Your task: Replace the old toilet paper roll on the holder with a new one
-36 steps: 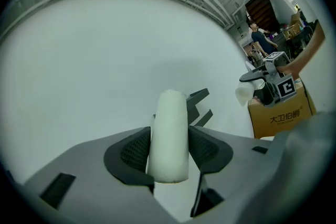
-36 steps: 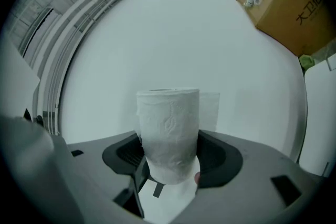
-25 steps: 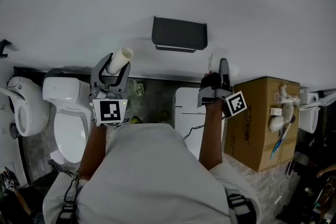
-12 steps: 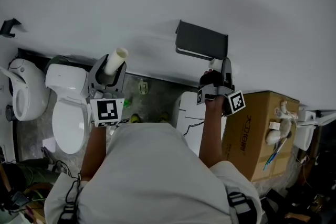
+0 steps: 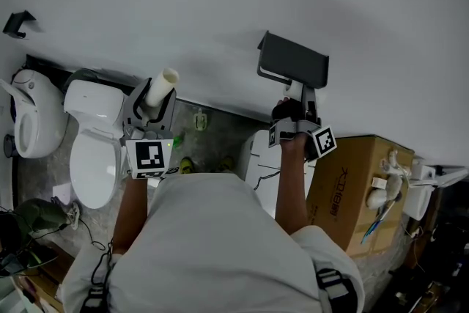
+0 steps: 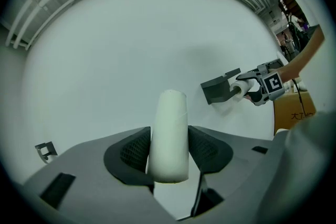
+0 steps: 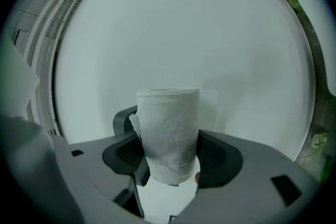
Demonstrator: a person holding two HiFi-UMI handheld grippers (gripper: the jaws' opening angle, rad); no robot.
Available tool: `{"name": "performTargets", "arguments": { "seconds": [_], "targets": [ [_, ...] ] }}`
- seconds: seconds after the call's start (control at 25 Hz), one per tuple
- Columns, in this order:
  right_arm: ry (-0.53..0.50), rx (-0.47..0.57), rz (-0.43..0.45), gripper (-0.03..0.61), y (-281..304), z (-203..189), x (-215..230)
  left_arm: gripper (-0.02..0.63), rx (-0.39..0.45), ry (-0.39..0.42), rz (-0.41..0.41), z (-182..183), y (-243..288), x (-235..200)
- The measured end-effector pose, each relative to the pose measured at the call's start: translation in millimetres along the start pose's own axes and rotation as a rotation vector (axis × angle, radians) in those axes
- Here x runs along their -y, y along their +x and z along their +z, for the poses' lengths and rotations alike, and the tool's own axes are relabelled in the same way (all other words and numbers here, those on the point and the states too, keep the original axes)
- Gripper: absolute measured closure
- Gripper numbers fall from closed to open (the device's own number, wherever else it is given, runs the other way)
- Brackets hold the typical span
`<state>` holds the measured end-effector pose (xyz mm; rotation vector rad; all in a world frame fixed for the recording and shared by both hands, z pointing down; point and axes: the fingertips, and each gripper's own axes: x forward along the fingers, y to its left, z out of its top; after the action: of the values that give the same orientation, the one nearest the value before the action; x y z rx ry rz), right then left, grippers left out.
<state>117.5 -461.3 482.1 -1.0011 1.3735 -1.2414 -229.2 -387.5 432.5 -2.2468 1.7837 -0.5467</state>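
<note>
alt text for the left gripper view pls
The left gripper is shut on a bare off-white cardboard tube, held upright in front of a plain white wall. At far right, the right gripper holds a white toilet paper roll up at a dark grey wall-mounted holder.

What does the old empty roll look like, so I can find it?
Look at the white toilet on the left; just right of it the left gripper pokes up. The tube pinched in it is smooth, bare and thin, unlike the fat, bumpy paper roll in the right gripper.
</note>
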Motion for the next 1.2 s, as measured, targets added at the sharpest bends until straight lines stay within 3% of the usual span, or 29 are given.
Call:
{"name": "performTargets", "arguments": {
  "seconds": [0.52, 0.76, 1.2],
  "targets": [
    [0.030, -0.150, -0.010, 0.298, 22, -75, 12, 0.379, -0.069, -0.037, 0.122, -32, -49, -36],
    [0.056, -0.134, -0.012, 0.298, 20, -82, 14, 0.379, -0.090, -0.054, 0.172, -41, -73, -47],
    [0.015, -0.143, 0.002, 0.261, 11, -91, 9, 0.379, -0.074, -0.063, 0.149, -43, -79, -50]
  ]
}}
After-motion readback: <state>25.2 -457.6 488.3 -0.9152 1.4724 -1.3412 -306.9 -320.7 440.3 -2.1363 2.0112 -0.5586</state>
